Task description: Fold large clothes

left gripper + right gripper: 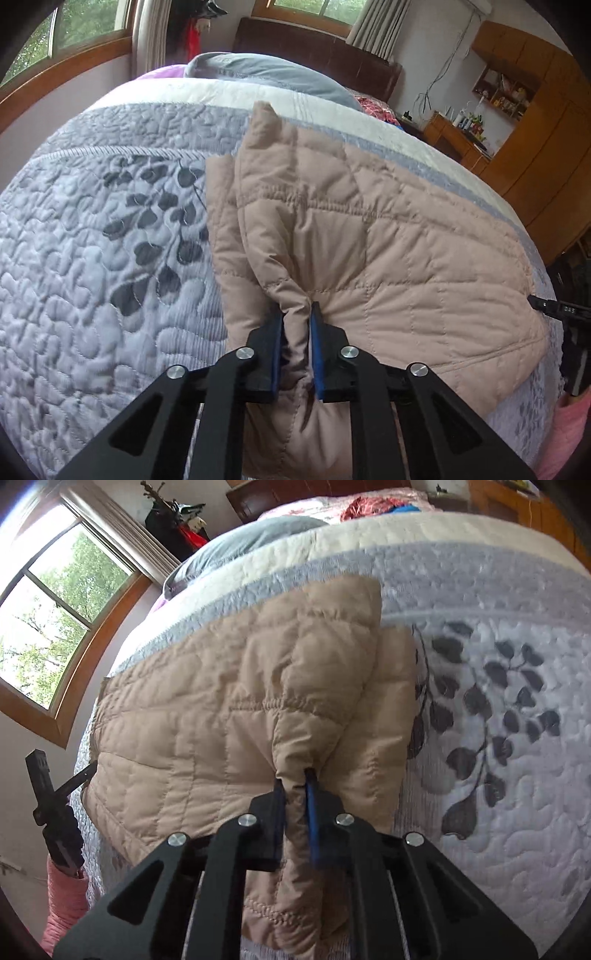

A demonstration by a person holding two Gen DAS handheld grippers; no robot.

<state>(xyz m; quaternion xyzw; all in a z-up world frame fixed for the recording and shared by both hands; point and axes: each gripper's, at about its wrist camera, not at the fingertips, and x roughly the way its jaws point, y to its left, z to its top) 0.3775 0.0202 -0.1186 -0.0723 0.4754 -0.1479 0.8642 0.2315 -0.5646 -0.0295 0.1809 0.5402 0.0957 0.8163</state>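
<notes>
A beige quilted jacket lies spread on the bed; it also shows in the right wrist view. My left gripper is shut on a pinched fold of the jacket near its left side. My right gripper is shut on a pinched fold near the jacket's right side. Each gripper lifts its fold a little off the bedspread. The right gripper shows at the right edge of the left wrist view, and the left gripper at the left edge of the right wrist view.
The bed carries a grey-white quilted bedspread with a dark leaf print, also in the right wrist view. A grey pillow and dark headboard lie beyond. Wooden cabinets stand right, a window left.
</notes>
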